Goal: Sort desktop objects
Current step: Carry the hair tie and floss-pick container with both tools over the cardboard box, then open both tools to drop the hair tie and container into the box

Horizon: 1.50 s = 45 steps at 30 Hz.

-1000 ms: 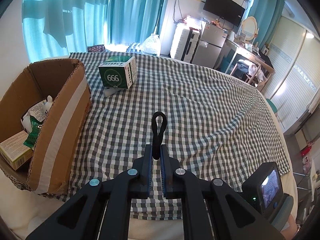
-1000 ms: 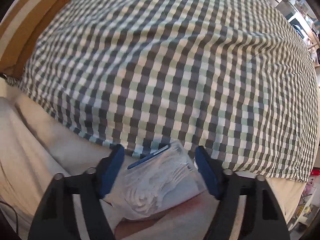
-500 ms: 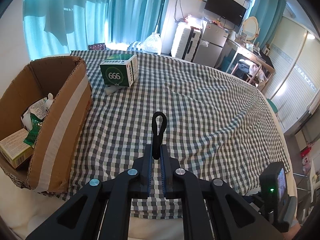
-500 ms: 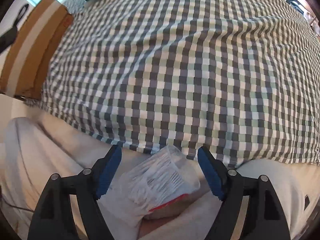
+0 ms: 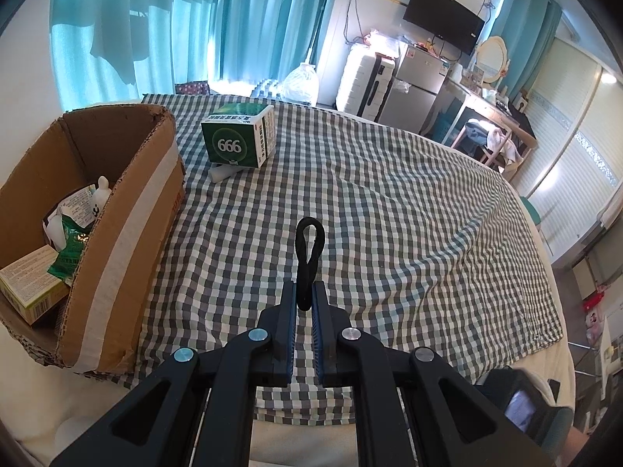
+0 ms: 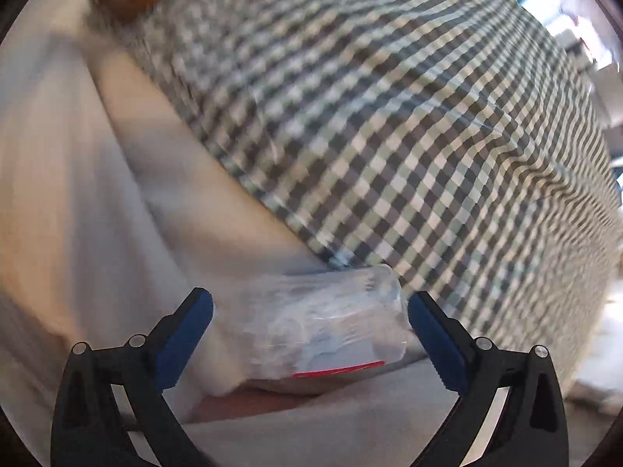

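Note:
My left gripper (image 5: 304, 295) is shut on a black hair tie (image 5: 309, 249), whose loop sticks up past the fingertips, above the checked cloth (image 5: 389, 233). A cardboard box (image 5: 128, 218) with several items inside stands to the left. A green "666" box (image 5: 238, 141) lies farther back on the cloth. My right gripper (image 6: 309, 313) is open. A clear plastic bag of white items (image 6: 331, 323) lies between its fingers at the near edge of the cloth (image 6: 409, 136), apart from both pads. The right wrist view is blurred.
A small white object (image 5: 224, 173) lies under the green box. Inside the cardboard box are a pale green carton (image 5: 31, 286) and green packets (image 5: 70, 249). White bedding (image 6: 78, 202) lies below the cloth's near edge. Furniture stands at the back right.
The right wrist view has swung and blurred; the bag stays between the open fingers. The left gripper keeps the hair tie, and its view has shifted only slightly.

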{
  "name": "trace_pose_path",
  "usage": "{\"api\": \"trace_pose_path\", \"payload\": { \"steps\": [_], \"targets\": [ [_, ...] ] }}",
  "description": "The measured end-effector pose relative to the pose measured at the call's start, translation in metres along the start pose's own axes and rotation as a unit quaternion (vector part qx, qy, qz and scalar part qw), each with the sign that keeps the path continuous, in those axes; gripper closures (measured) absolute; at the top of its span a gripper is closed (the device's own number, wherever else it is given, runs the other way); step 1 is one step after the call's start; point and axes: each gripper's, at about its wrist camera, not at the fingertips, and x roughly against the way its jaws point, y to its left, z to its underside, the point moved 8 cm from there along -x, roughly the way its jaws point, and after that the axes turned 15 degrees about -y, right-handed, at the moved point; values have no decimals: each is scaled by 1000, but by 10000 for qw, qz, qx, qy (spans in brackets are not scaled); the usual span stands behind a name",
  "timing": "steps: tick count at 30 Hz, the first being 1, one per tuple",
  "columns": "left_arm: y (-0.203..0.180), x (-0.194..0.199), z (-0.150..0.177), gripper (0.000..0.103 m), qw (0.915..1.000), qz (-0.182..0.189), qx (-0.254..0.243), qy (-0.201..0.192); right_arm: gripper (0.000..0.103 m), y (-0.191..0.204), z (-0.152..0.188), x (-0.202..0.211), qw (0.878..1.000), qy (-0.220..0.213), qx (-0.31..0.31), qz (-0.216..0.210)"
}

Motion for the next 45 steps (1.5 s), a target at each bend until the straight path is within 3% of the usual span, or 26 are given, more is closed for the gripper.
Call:
{"api": "trace_pose_path", "payload": {
  "steps": [3,7,12,17,18,20,21,23,29,34,40,45],
  "targets": [
    [3,1,-1,96,10000,-32,23,-22,4,0,6,-10,9989,309,225,271],
    [5,2,-1,96,10000,-51,47,-30,11,-6,3,-12,9989,387,-10,281],
    [6,3,0,96,10000,-68,59,-25,11,-47,-32,26,9974,-285,-181,635],
    [6,3,0,96,9999,-85,52,-23,11,-67,-48,66,9923,-838,-710,574],
    [6,3,0,96,9999,-85,51,-26,11,-40,-71,48,9918,-864,-730,603],
    [6,6,-2,96,9999,-90,31,-69,11,-22,-72,53,9897,-993,-724,732],
    [7,7,-4,96,9999,-90,34,-98,11,11,-60,57,9885,-1058,-749,775],
    [10,10,-9,96,9998,-123,54,-137,11,10,-59,62,9854,-1283,-844,742],
    [37,25,-27,96,9986,-291,286,-339,11,-9,-108,106,9631,-2285,-1372,366],
    [78,51,-60,96,9936,-517,621,-791,12,-8,-170,136,9460,-2915,-1418,42],
    [154,81,-93,96,9821,-1144,835,-1239,12,30,-273,165,9241,-3646,-1077,-398],
    [224,78,-85,96,9738,-1679,1078,-1087,12,69,-347,161,9133,-3931,-805,-691]
  ]
}}
